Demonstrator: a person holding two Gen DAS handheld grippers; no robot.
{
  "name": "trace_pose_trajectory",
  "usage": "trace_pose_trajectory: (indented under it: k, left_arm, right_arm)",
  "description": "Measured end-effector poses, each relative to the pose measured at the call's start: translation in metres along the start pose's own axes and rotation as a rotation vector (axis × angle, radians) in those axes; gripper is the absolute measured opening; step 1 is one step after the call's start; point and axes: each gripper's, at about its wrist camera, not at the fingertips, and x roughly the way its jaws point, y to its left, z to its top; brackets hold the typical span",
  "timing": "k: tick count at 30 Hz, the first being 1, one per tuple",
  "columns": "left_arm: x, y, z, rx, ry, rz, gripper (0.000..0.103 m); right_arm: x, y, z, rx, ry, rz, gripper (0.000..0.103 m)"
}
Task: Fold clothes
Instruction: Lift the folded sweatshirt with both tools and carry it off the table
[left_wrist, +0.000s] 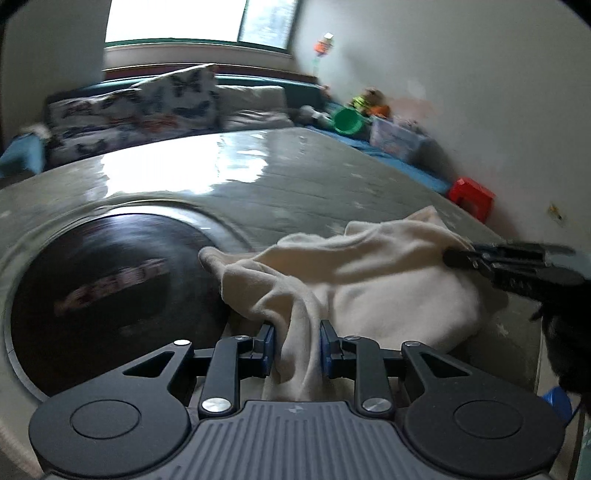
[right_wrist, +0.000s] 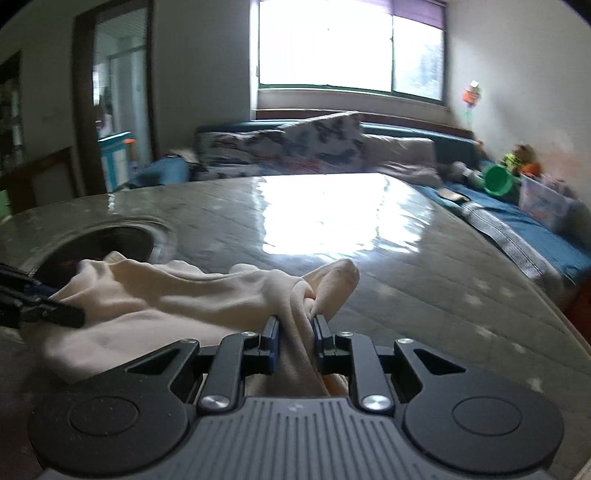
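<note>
On the grey table (right_wrist: 424, 280), I have the cream garment (left_wrist: 369, 273) bunched and unfolded, left gripper (left_wrist: 297, 349) and right gripper (right_wrist: 295, 341) each clamped on a fold of it, so folding looks barely started.

Soft matt cream cloth (left_wrist: 369, 280) lies on a glossy quilted table cover (left_wrist: 295, 177)

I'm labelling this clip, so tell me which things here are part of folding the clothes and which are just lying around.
Part of the job:
- cream garment
- left gripper, shut on one bunched edge
- right gripper, shut on another edge
- table under the garment

Just lying about:
- green bucket
- red stool
- butterfly-print pillows
- clear toy bin
- round dark inset in the table
</note>
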Motion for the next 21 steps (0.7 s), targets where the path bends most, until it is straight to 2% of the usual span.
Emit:
trace_pose_trajectory:
  k: [3, 5, 10, 12, 16, 21]
  left_arm:
    - [0.004, -0.004, -0.004, 0.016, 0.009, 0.011, 0.039]
    - [0.002, 0.0, -0.006, 0.016, 0.009, 0.02, 0.046]
    - [-0.014, 0.004, -0.007, 0.031, -0.029, 0.056, 0.046]
    - [-0.017, -0.002, -0.006, 0.058, -0.047, 0.059, 0.044]
    - [-0.009, -0.02, -0.007, 0.12, -0.038, 0.021, 0.044]
    - [0.004, -0.023, -0.015, 0.141, -0.003, 0.005, 0.044]
  right_arm:
    - [0.001, -0.009, -0.008, 0.022, 0.02, -0.016, 0.027]
    - [0.0, -0.01, -0.009, 0.029, 0.009, -0.027, 0.028]
    - [0.005, -0.005, 0.0, 0.029, -0.048, -0.026, 0.028]
    - [0.014, 0.001, 0.007, 0.031, -0.048, 0.016, 0.028]
    - [0.039, 0.014, 0.016, 0.011, -0.017, 0.05, 0.028]
    - [0.063, 0.014, 0.017, 0.011, 0.04, 0.023, 0.027]
